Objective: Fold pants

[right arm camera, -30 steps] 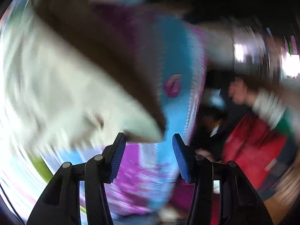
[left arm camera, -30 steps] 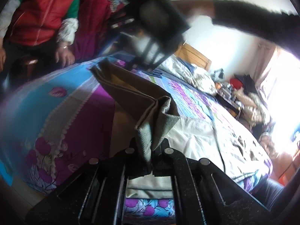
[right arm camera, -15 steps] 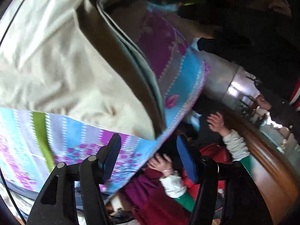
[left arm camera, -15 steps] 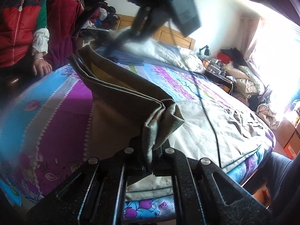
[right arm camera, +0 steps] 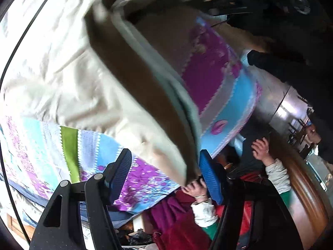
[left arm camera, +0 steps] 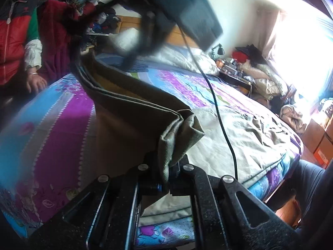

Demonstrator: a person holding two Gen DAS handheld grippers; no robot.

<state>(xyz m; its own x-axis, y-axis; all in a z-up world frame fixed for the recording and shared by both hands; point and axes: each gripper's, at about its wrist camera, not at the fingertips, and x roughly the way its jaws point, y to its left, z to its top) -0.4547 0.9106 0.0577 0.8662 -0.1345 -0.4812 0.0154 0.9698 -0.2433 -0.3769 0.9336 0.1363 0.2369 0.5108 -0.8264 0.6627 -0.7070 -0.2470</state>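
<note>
At six o'clock in the left wrist view, the left claw point(left arm camera: 169, 179) is pressed together on a bunched corner of the pants point(left arm camera: 133, 112), a khaki woven cloth with stitched, layered hems. From that pinch the raised edge runs off toward eleven o'clock, held above the bed point(left arm camera: 47, 137), while the rest of the garment lies spread over the patterned quilt. In the right wrist view the right claw point(right arm camera: 164, 177) is spread, its ribbed blue pads set either side of the far corner of that edge (only the right pad seems to touch it). A fold appears to be in hand: that corner should next be pinched, then both carried over together. Farther off, a seated person's hand point(left arm camera: 36, 83) rests at nine o'clock.
</note>
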